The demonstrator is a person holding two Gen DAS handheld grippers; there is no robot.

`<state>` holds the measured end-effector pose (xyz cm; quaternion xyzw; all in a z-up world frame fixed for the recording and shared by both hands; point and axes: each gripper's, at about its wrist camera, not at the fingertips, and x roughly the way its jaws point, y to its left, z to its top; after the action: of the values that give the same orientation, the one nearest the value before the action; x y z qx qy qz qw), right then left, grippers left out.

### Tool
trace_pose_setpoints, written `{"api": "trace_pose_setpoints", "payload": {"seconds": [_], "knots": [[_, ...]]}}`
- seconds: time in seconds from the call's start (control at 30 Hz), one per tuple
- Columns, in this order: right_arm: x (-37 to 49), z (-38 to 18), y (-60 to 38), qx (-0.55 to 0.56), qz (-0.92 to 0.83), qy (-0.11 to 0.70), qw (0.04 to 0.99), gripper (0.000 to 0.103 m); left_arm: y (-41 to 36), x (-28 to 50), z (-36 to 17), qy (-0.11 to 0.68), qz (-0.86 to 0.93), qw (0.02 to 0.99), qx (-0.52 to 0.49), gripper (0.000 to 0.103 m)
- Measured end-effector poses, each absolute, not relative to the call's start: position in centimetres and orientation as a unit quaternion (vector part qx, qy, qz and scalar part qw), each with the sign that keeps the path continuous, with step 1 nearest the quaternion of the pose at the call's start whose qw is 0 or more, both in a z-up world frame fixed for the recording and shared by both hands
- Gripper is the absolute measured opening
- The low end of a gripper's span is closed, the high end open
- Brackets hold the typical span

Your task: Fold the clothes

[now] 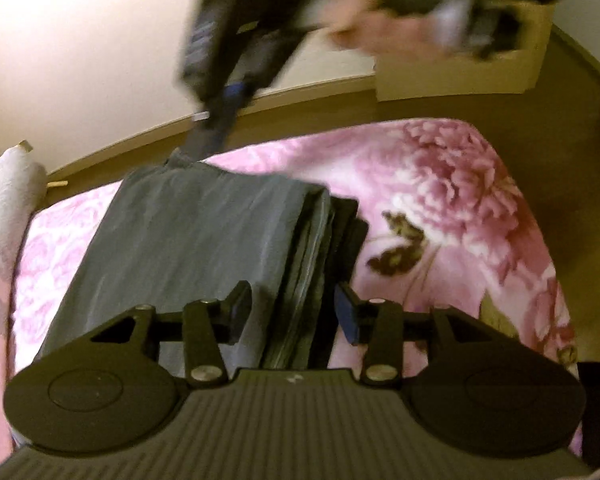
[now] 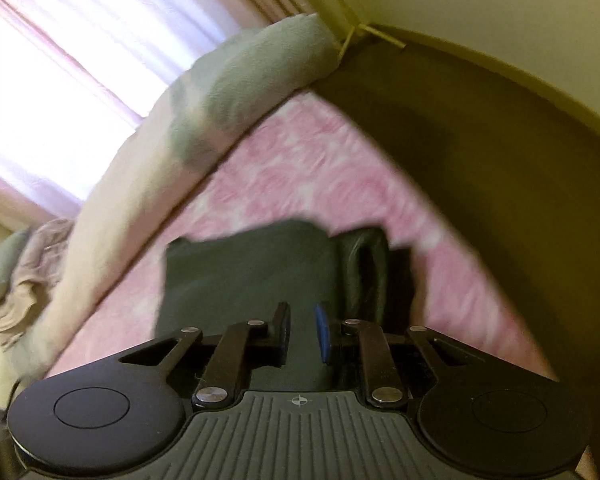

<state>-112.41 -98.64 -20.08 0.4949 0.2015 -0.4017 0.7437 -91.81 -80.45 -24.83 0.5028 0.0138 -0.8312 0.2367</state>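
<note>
While both views are looking down on the bed, these lines are taking each thing in turn.

Garment: a folded grey garment (image 1: 188,240) is lying flat on the pink floral blanket (image 1: 440,184), filling the centre and lower left of the left wrist view; its stacked fold edges (image 1: 312,248) are showing along its right side.

Dark layers: darker fabric (image 1: 350,232) is peeking out just beside those edges, on the right.

Left gripper: the left gripper (image 1: 292,310) is hovering over the garment's near right edge with its jaws standing apart, nothing pinched between them.

Right gripper: the right gripper (image 2: 302,330) is sitting low and central in its own view, jaws nearly together with a thin gap, over the same garment (image 2: 252,280); from the left wrist view its tip (image 1: 204,136) is appearing to meet the garment's far corner, upper centre, though blur is making a hold impossible to confirm.

Hand: a person's hand (image 1: 364,12) is gripping that tool at the upper right.

Bedding: a pale rolled cover (image 2: 236,92) is lying along the blanket's edge, upper left of the right wrist view.

Box: a cardboard box (image 1: 460,68) is standing on the brown floor (image 1: 560,120), upper right.
</note>
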Motion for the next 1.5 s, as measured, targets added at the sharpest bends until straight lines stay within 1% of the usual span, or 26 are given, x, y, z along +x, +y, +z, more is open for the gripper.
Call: {"api": "trace_pose_setpoints", "payload": {"seconds": [0.07, 0.13, 0.17, 0.2, 0.23, 0.3, 0.43, 0.6, 0.67, 0.8, 0.9, 1.03, 1.07, 1.1, 1.13, 1.2, 1.23, 1.27, 1.33, 1.37, 1.4, 1.43, 1.47, 1.5], "knots": [[-111.6, -20.0, -96.3, 0.499, -0.376, 0.212, 0.752, 0.018, -80.2, -90.8, -24.7, 0.015, -0.826, 0.243, 0.508, 0.04], [-110.5, -21.0, -94.6, 0.482, -0.371, 0.255, 0.752, 0.017, -80.1, -89.9, -25.0, 0.02, -0.82, 0.246, 0.517, 0.04], [-110.1, -21.9, -94.2, 0.465, -0.38, 0.284, 0.748, 0.016, -80.2, -89.5, -25.2, 0.023, -0.816, 0.248, 0.521, 0.04], [-109.8, -22.9, -93.8, 0.45, -0.388, 0.309, 0.743, 0.008, -80.2, -89.1, -25.4, 0.024, -0.813, 0.249, 0.525, 0.04], [-109.7, -23.8, -93.9, 0.447, -0.393, 0.321, 0.737, 0.007, -80.1, -89.0, -25.5, 0.022, -0.811, 0.252, 0.527, 0.04], [-109.8, -24.8, -94.8, 0.462, -0.403, 0.315, 0.724, 0.003, -80.1, -88.6, -25.7, 0.019, -0.807, 0.257, 0.531, 0.04], [-109.4, -23.4, -95.5, 0.463, -0.402, 0.32, 0.722, 0.004, -80.3, -87.4, -25.2, 0.03, -0.8, 0.284, 0.528, 0.04], [-109.8, -20.4, -93.2, 0.463, -0.411, 0.283, 0.732, 0.004, -80.7, -84.8, -25.4, 0.064, -0.784, 0.325, 0.525, 0.04], [-109.4, -20.7, -92.4, 0.46, -0.404, 0.288, 0.736, 0.004, -80.9, -84.2, -26.3, 0.078, -0.773, 0.334, 0.533, 0.04], [-108.7, -22.9, -92.4, 0.447, -0.394, 0.326, 0.734, 0.003, -81.2, -83.5, -27.4, 0.094, -0.757, 0.338, 0.552, 0.04], [-108.0, -22.4, -92.5, 0.428, -0.39, 0.347, 0.737, 0.004, -80.8, -83.0, -26.7, 0.098, -0.754, 0.348, 0.548, 0.04], [-107.7, -21.1, -91.8, 0.423, -0.397, 0.347, 0.736, 0.005, -79.8, -82.1, -25.7, 0.109, -0.744, 0.369, 0.546, 0.041], [-107.6, -20.7, -91.5, 0.422, -0.399, 0.347, 0.737, 0.017, -79.6, -81.9, -25.5, 0.114, -0.741, 0.376, 0.545, 0.042], [-107.5, -20.4, -91.1, 0.416, -0.401, 0.348, 0.738, 0.031, -79.4, -81.7, -25.2, 0.122, -0.737, 0.384, 0.543, 0.044], [-107.3, -20.1, -90.7, 0.411, -0.403, 0.35, 0.739, 0.058, -79.1, -81.5, -24.9, 0.129, -0.733, 0.391, 0.541, 0.045], [-107.0, -19.7, -89.9, 0.408, -0.403, 0.353, 0.739, 0.06, -78.4, -81.5, -24.4, 0.134, -0.725, 0.406, 0.54, 0.053], [-106.9, -19.5, -89.6, 0.412, -0.403, 0.354, 0.737, 0.06, -78.0, -81.5, -24.2, 0.135, -0.722, 0.411, 0.539, 0.055], [-106.7, -19.3, -89.2, 0.415, -0.402, 0.355, 0.735, 0.06, -77.5, -81.5, -23.9, 0.138, -0.72, 0.417, 0.538, 0.061], [-106.4, -19.0, -88.4, 0.419, -0.402, 0.359, 0.731, 0.06, -76.8, -81.5, -23.4, 0.144, -0.715, 0.427, 0.535, 0.067], [-106.1, -18.9, -88.0, 0.417, -0.404, 0.362, 0.729, 0.06, -76.4, -81.5, -23.2, 0.149, -0.712, 0.432, 0.533, 0.073], [-105.9, -18.8, -87.5, 0.414, -0.407, 0.365, 0.728, 0.063, -76.0, -81.5, -22.9, 0.154, -0.71, 0.438, 0.53, 0.08], [-105.7, -18.5, -86.8, 0.409, -0.413, 0.367, 0.727, 0.068, -75.7, -81.4, -22.7, 0.158, -0.707, 0.445, 0.526, 0.082], [-105.5, -18.3, -86.2, 0.404, -0.42, 0.368, 0.725, 0.08, -75.5, -81.3, -22.4, 0.163, -0.705, 0.453, 0.521, 0.084], [-105.3, -18.0, -85.5, 0.4, -0.429, 0.366, 0.723, 0.083, -75.2, -81.0, -22.1, 0.168, -0.703, 0.461, 0.515, 0.086]]}}
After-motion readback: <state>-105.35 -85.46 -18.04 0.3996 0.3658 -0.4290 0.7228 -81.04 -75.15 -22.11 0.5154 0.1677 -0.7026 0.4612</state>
